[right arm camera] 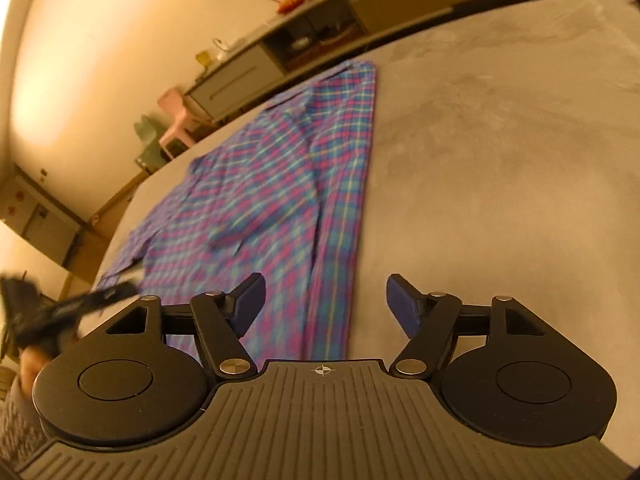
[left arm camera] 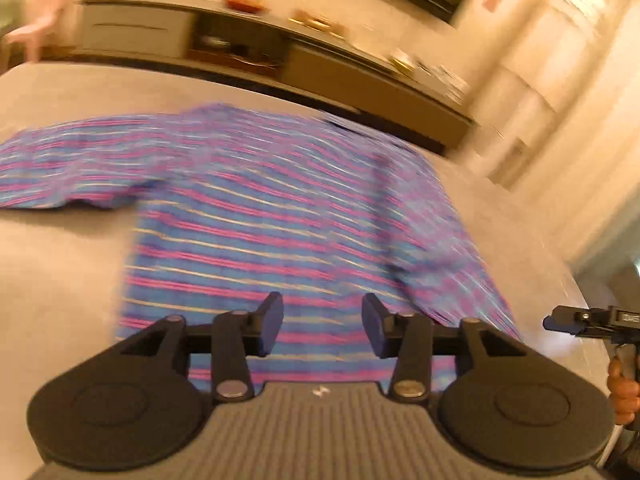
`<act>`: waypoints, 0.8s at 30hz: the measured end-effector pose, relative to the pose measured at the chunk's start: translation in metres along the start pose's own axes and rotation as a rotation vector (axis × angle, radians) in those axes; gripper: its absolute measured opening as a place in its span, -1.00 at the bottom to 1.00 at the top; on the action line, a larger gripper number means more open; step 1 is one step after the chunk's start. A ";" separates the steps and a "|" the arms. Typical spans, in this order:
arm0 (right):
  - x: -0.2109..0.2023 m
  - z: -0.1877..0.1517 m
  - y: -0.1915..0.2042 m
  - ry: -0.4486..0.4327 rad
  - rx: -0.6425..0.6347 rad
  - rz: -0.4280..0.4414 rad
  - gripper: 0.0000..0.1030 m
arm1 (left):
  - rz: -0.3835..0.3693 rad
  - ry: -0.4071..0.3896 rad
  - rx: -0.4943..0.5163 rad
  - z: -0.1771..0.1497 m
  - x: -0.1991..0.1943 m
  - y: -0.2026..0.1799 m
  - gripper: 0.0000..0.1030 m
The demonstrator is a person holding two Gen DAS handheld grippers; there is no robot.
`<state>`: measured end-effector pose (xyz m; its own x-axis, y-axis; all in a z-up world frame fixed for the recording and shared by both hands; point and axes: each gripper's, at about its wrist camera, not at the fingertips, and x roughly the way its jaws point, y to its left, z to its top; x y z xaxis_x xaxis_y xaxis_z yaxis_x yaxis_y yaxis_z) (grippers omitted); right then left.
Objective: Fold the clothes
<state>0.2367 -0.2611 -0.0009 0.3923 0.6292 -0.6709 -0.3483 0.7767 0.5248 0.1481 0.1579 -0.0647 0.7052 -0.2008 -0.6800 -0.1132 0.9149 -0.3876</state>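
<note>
We hold both claws clear of the cloth: the left claw [left arm camera: 323, 326] stands with its jaws parted and nothing between them, and the right claw [right arm camera: 325, 308] gapes wider, also empty. Just ahead of and below both lies the plaid shirt [right arm camera: 256, 208], spread on the grey bed [right arm camera: 500, 160]; its right side looks already folded inward along a straight edge, with a sleeve laid across the body, while the left sleeve [left arm camera: 60, 172] is spread out to the side, ahead and to the left of the left claw. By our judgement the fold is about half done; that sleeve, the left side and the final doubling remain. Beyond the bed stands a low cabinet [left arm camera: 280, 60]. We can read no writing; all labels are too blurred.
</note>
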 end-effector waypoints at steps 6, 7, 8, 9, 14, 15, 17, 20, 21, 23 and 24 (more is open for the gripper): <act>0.081 0.061 -0.009 0.022 -0.018 0.020 0.30 | 0.069 0.043 -0.090 0.030 0.019 0.057 -0.03; 0.092 0.070 -0.008 0.022 -0.022 0.039 0.16 | 0.058 0.042 -0.104 0.034 0.023 0.061 -0.03; 0.104 0.078 -0.006 0.028 -0.029 0.053 -0.24 | 0.037 0.036 -0.118 0.038 0.028 0.065 -0.02; 0.117 0.085 -0.002 0.057 -0.048 0.047 -0.93 | 0.014 0.034 -0.129 0.043 0.033 0.067 -0.02; 0.149 0.109 0.007 0.048 -0.123 0.003 -1.00 | -0.032 0.032 -0.189 0.067 0.061 0.073 -0.26; 0.149 0.113 0.006 0.039 -0.123 -0.006 -1.00 | -0.028 0.028 -0.191 0.072 0.067 0.073 -0.27; 0.151 0.123 0.001 0.028 -0.114 -0.017 -1.00 | -0.020 0.017 -0.171 0.079 0.078 0.071 -0.35; 0.150 0.128 -0.002 0.019 -0.100 -0.030 -1.00 | 0.001 0.010 -0.148 0.083 0.083 0.071 -0.48; 0.148 0.126 -0.002 0.017 -0.101 -0.037 -1.00 | 0.000 0.014 -0.146 0.082 0.082 0.072 -0.48; 0.138 0.118 -0.002 0.014 -0.118 -0.049 -1.00 | -0.010 0.027 -0.141 0.077 0.077 0.073 -0.49; 0.132 0.114 -0.004 0.012 -0.119 -0.052 -1.00 | -0.007 0.030 -0.134 0.074 0.075 0.073 -0.49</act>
<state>0.3869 -0.1777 -0.0322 0.4025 0.5871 -0.7024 -0.4268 0.7991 0.4234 0.2444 0.2356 -0.0975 0.6855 -0.2188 -0.6944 -0.2021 0.8591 -0.4702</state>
